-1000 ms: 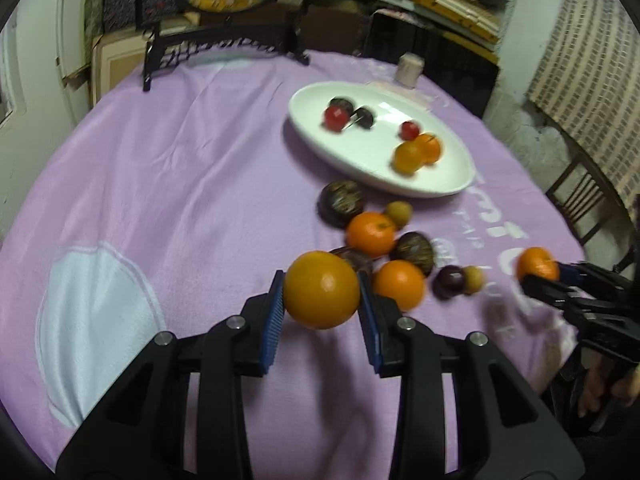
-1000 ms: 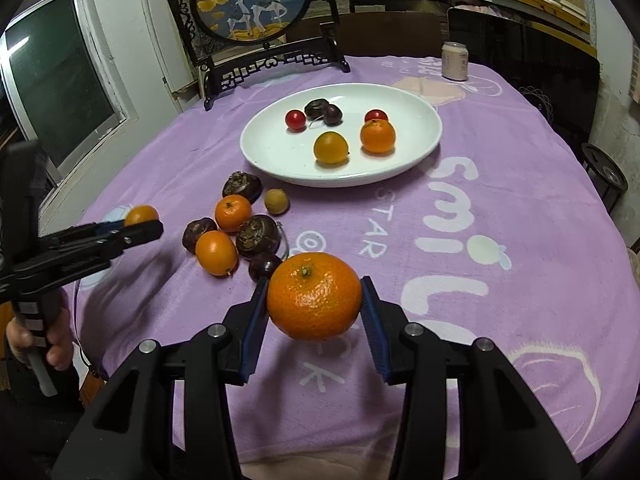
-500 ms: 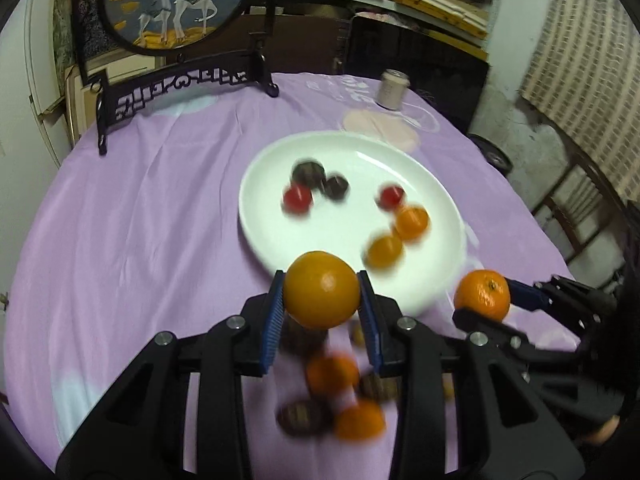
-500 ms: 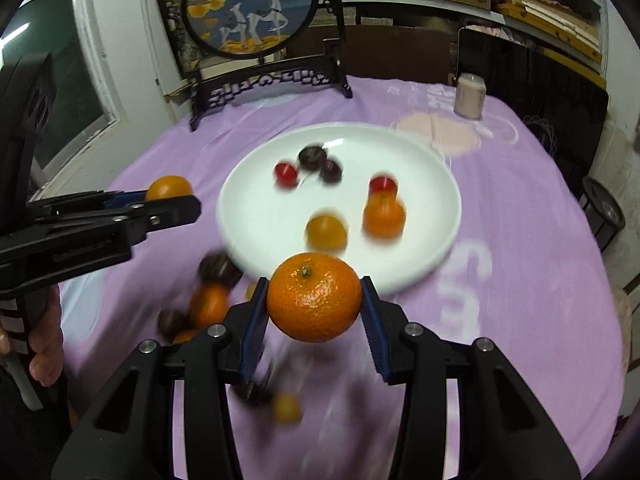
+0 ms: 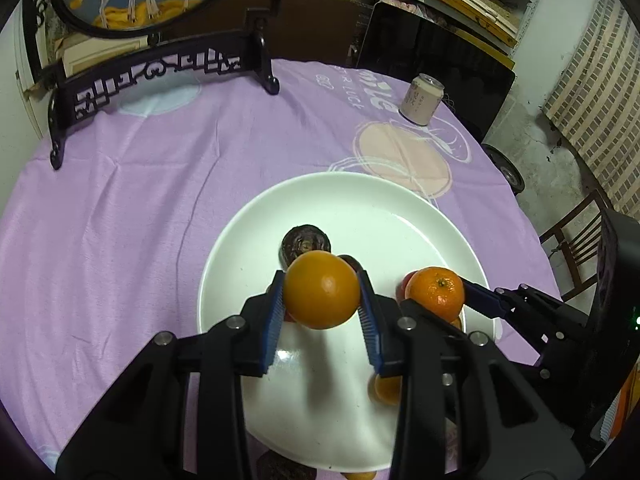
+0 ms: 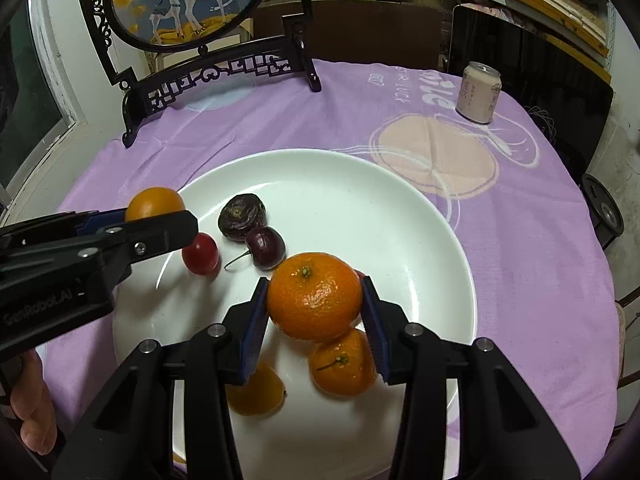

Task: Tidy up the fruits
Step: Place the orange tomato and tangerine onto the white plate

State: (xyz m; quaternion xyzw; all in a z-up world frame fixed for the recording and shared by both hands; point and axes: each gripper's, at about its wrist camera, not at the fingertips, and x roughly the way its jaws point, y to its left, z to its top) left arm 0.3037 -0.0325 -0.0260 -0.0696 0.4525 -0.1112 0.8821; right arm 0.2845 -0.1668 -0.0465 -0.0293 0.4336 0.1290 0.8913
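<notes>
My left gripper [image 5: 322,308] is shut on a smooth orange [image 5: 322,289] and holds it above the white plate [image 5: 360,200]. My right gripper [image 6: 315,312] is shut on a mandarin [image 6: 315,295] above the same plate [image 6: 320,176]. The mandarin [image 5: 435,293] also shows in the left wrist view, the smooth orange [image 6: 154,203] in the right wrist view. On the plate lie a wrinkled dark fruit [image 6: 241,217], a dark cherry [image 6: 265,248], a red fruit [image 6: 200,254], another mandarin [image 6: 342,364] and a yellow-orange fruit [image 6: 256,392].
A drink can [image 6: 479,93] stands at the far right of the purple tablecloth [image 6: 360,120]. A black ornamental stand with a round deer picture [image 6: 188,0] stands at the far left. A wooden chair [image 5: 576,240] is off the table's right side.
Both grippers have moved forward with their fruits, from over the loose fruits on the cloth to over the plate. Both have stayed shut.
</notes>
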